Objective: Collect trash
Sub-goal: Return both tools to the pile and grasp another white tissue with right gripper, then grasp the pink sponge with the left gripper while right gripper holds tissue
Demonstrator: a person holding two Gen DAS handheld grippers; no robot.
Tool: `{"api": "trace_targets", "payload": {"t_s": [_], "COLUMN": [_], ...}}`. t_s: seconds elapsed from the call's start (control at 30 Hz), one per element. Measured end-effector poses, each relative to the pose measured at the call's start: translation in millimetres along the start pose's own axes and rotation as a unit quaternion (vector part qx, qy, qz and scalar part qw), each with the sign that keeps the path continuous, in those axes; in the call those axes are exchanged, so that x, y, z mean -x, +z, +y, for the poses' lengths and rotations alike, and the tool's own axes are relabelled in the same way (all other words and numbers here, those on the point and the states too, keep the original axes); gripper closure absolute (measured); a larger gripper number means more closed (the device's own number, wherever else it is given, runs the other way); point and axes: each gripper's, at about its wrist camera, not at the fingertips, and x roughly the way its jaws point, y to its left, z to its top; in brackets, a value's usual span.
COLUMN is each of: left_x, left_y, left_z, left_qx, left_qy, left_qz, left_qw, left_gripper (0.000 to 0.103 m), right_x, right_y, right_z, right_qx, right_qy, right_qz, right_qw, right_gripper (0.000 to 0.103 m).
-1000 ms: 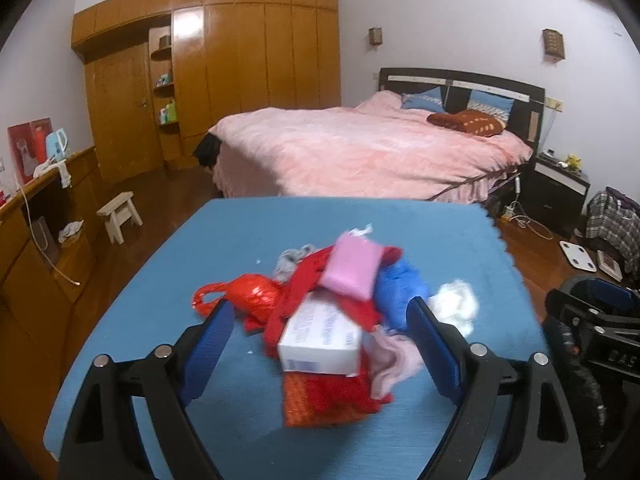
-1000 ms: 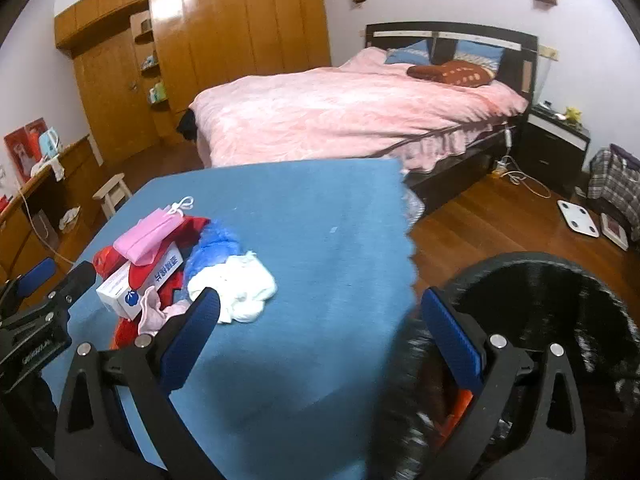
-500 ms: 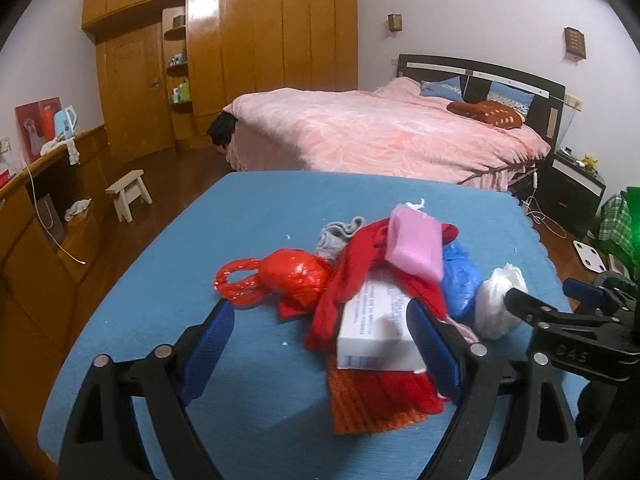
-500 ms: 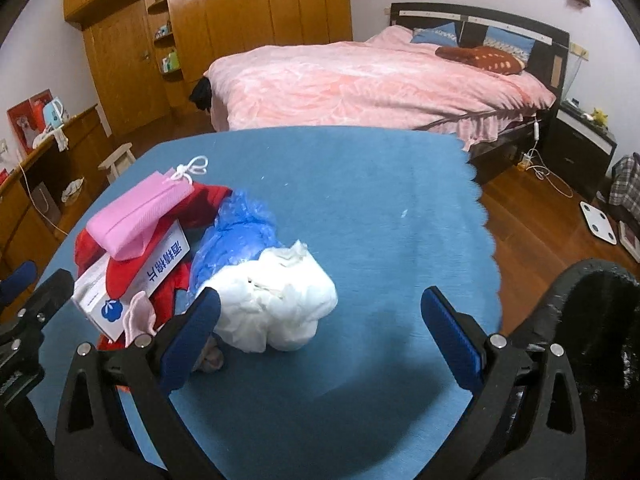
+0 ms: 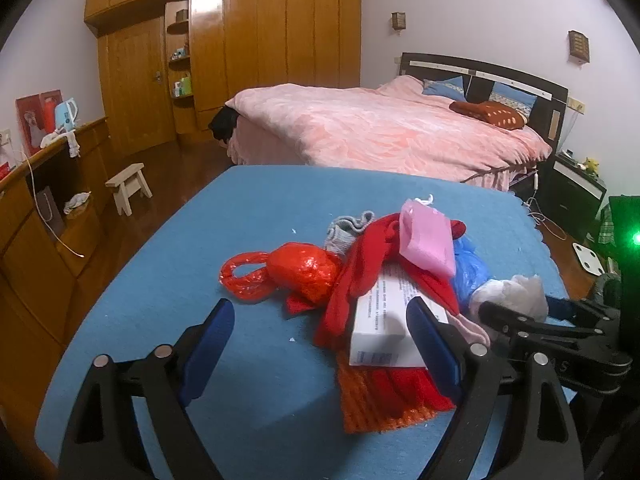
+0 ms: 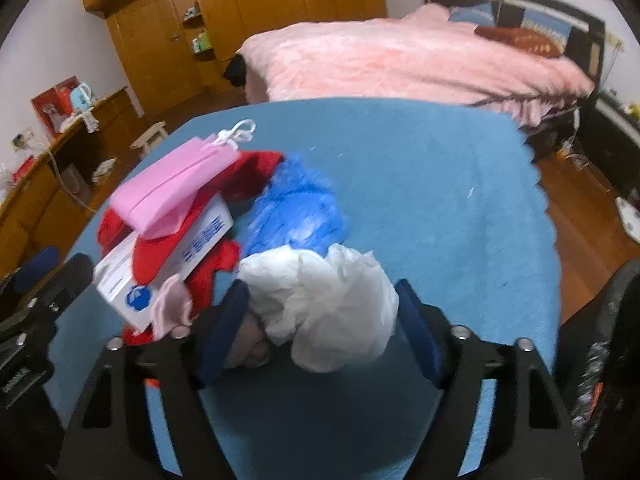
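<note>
Forward has come the right gripper (image 6: 320, 312), its spread fingers now flanking the white bag (image 6: 324, 304) beside the trash pile (image 5: 384, 280) mid-table (image 6: 440, 184), while the left gripper (image 5: 320, 336) waits wide, blue cloth open toward the scalloped edge.

table cover (image 5: 256, 208): matt blue felt-like cloth | red bag (image 5: 304, 270): glossy crinkled plastic | white wad (image 6: 332, 300): thin crumpled plastic | box (image 5: 384, 336): smooth printed cardboard
</note>
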Motion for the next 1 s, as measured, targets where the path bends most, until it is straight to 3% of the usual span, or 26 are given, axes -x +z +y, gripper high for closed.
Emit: {"api": "trace_targets", "payload": {"t_s": [0.17, 0.2, 0.23, 0.63, 0.83, 1.0], "left_x": [-1, -1, -2, 2, -16, -36], "left_y": [-3, -4, -5, 14, 28, 31], "left_z": [-5, -6, -8, -28, -56, -71], "left_qx": [-0.002, -0.003, -0.003, -0.009, -0.036, -0.045], "left_qy": [-0.011, -0.014, -0.017, -0.033, -0.040, -0.036], "left_qz": [0.003, 0.005, 0.007, -0.017, -0.026, -0.013], "left_qw": [0.9999, 0.9999, 0.9998, 0.9993, 0.9982, 0.9983], "left_gripper": [0.018, 0.018, 0.021, 0.022, 0.022, 0.030], "right_x": [7, 10, 12, 35, 43, 44], "right_y": [-5, -5, -6, -3, 9, 10], "right_z": [3, 3, 2, -21, -42, -52], "right_qx": [0.006, 0.006, 0.007, -0.010, -0.030, -0.041], "right_qy": [0.017, 0.019, 0.016, 0.002, -0.014, -0.015], "right_qz": [0.001, 0.000, -0.001, -0.024, -0.038, -0.038], "right_qw": [1.000, 1.000, 1.000, 1.000, 0.999, 0.998], "right_gripper": [0.057, 0.070, 0.071, 0.072, 0.072, 0.072]}}
